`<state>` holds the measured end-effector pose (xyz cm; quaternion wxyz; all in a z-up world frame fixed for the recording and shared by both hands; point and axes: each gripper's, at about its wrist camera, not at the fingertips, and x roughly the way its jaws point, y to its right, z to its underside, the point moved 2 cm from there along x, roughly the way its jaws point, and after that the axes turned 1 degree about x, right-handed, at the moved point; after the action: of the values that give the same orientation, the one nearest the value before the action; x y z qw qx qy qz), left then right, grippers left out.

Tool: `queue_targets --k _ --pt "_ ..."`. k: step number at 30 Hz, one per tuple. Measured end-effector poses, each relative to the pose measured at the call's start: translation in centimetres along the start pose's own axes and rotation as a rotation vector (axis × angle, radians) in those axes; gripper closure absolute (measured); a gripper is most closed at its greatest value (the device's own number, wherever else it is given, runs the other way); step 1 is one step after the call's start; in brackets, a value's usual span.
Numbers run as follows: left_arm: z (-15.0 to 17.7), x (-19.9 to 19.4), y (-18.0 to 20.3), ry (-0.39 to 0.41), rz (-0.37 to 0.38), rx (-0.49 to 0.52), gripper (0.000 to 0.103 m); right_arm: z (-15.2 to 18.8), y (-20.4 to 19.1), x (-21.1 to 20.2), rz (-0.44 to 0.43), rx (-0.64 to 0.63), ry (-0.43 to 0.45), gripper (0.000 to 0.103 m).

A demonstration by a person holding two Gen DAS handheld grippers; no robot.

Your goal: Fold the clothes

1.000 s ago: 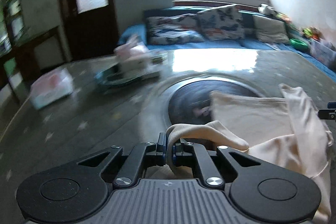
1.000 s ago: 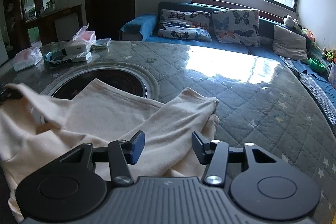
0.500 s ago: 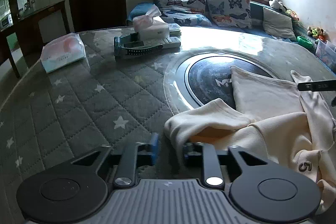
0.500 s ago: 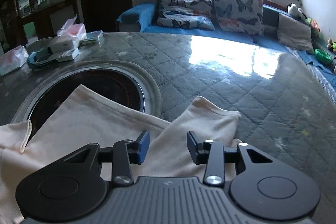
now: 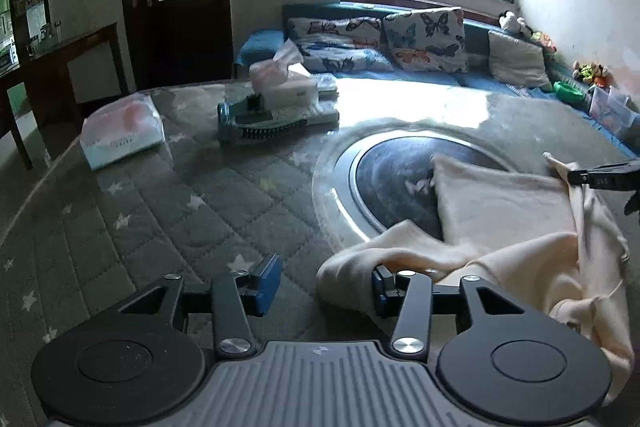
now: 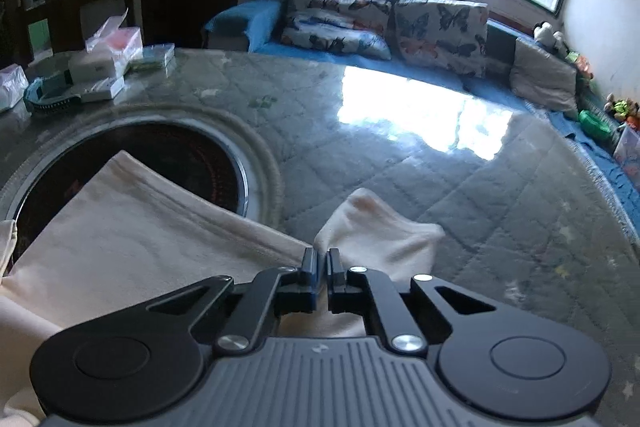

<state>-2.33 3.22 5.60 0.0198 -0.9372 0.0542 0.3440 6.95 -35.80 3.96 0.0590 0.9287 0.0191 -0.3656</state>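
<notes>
**A:** How far along is the folding?

**B:** Partway, as I judge it. The tabletop (image 6: 460,187), quilted grey with a round dark inset (image 5: 400,167), carries my cream garment (image 6: 132,227) at its near side, part of it over the inset. A flat panel lies smooth, but toward my left the cloth is bunched and one sleeve (image 5: 360,263) is loosely doubled over itself. No neat, squared stack shows.

**A:** And your grippers?

**B:** My left gripper (image 5: 324,281) has its fingers wide apart, holding nothing; the doubled sleeve lies against the right one. My right gripper (image 6: 323,263) has its fingers pressed together on the cloth where the other sleeve (image 6: 380,231) meets the body.

**A:** What's left?

**B:** Probably bringing that sleeve in, then flattening the bunched side.
</notes>
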Motion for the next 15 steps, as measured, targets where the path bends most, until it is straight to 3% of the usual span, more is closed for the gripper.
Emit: queue_targets --k 8,15 --pt "0.4 0.1 0.6 -0.005 -0.007 0.015 0.054 0.9 3.1 -5.2 0.052 -0.002 0.079 0.100" --pt "1.0 -0.2 0.7 -0.004 -0.010 0.031 0.054 3.8 6.6 -11.7 0.148 0.004 0.134 0.100"
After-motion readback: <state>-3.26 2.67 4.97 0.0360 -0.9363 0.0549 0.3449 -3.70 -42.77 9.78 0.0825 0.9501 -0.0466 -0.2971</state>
